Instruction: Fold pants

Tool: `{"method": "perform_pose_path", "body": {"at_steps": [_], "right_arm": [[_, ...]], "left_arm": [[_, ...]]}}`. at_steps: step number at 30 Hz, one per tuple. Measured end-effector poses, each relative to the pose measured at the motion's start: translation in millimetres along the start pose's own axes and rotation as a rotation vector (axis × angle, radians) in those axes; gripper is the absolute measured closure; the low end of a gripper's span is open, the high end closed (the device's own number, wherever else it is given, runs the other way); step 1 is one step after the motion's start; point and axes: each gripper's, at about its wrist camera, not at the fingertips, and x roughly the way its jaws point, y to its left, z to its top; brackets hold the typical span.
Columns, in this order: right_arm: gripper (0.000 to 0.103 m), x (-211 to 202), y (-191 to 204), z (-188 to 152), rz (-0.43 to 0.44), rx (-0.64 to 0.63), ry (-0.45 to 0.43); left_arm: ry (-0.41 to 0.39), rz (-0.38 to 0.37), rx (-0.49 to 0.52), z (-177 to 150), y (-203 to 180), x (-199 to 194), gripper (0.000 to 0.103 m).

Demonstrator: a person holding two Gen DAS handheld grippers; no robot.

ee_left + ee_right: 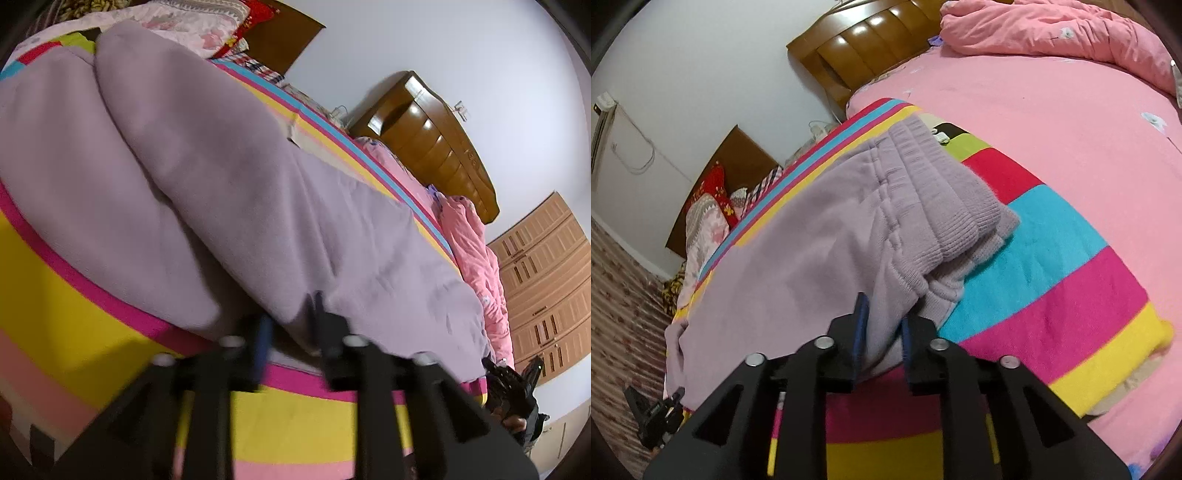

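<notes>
Surface: a bed (1052, 122) under a pink sheet, with a striped blanket (1052, 295) spread over it in yellow, magenta, blue, red and green bands. A crumpled pink quilt (1052, 33) lies at the far end by the wooden headboard (857, 48).

Task item: lilac fleece pants (812, 243) lie on the striped blanket, both legs side by side in the left wrist view (221, 177). The ribbed waistband (945, 199) is bunched and folded over at the end near the right tool.

Left tool (291, 332): jaws apart, blurred. The edge of the pant leg sits in the gap, but the pads do not press on it.

Right tool (882, 328): jaws narrowly apart, with a fold of the lilac fabric between the blue pads (862, 325). Whether the pads pinch it I cannot tell; the fabric seems to rest loosely.

Room: white walls. A second dark wooden board (735, 166) stands beyond stacked pillows (709, 218). A brown panelled wardrobe (546, 280) is at the right of the left wrist view. Patterned floor (617, 295) beside the bed. The other black tool shows at the edge of each view.
</notes>
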Motion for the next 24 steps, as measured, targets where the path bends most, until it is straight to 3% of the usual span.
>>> {"method": "perform_pose_path", "body": {"at_steps": [1,3,4,7,9,12,15,18,20,22,24], "right_arm": [[0.078,-5.9,1.1,-0.2,-0.013,0.002,-0.003],[0.046,-22.7,6.9,-1.6,-0.093,-0.001,-0.041],[0.028,-30.9,9.2,-1.9,-0.145,-0.008,-0.076],[0.028,-61.0,33.8,-0.3,-0.240,-0.078,-0.255],[0.028,-60.9,66.9,4.8,-0.193,-0.184,-0.288],[0.028,-18.6,133.4,9.8,-0.072,-0.403,-0.159],[0.029,41.7,198.9,3.4,-0.048,-0.635,-0.013],[0.031,86.5,246.3,4.5,0.038,-0.757,0.049],[0.033,117.1,265.0,10.1,0.070,-0.809,0.094],[0.033,153.7,276.2,16.5,0.013,-0.844,0.174],[0.033,185.0,273.0,24.0,-0.034,-0.842,0.228]], "left_arm": [[-0.032,0.031,-0.008,1.4,2.9,-9.0,0.039],[-0.130,0.127,-0.024,4.2,8.4,-30.5,0.024],[-0.173,0.172,-0.023,5.7,7.8,-40.3,0.023],[-0.228,0.180,0.027,19.1,-3.9,-51.5,0.023],[-0.217,0.141,0.128,34.1,-31.5,-43.2,0.021],[-0.138,0.102,0.301,51.6,-85.0,-6.6,0.016],[0.008,0.093,0.475,59.0,-141.8,57.8,0.015],[0.137,0.117,0.438,68.0,-151.0,105.0,0.015],[0.165,0.152,0.402,69.1,-138.9,124.0,0.015],[0.198,0.214,0.387,76.1,-123.3,141.9,0.015],[0.164,0.201,0.393,82.1,-114.3,143.3,0.015]]}}
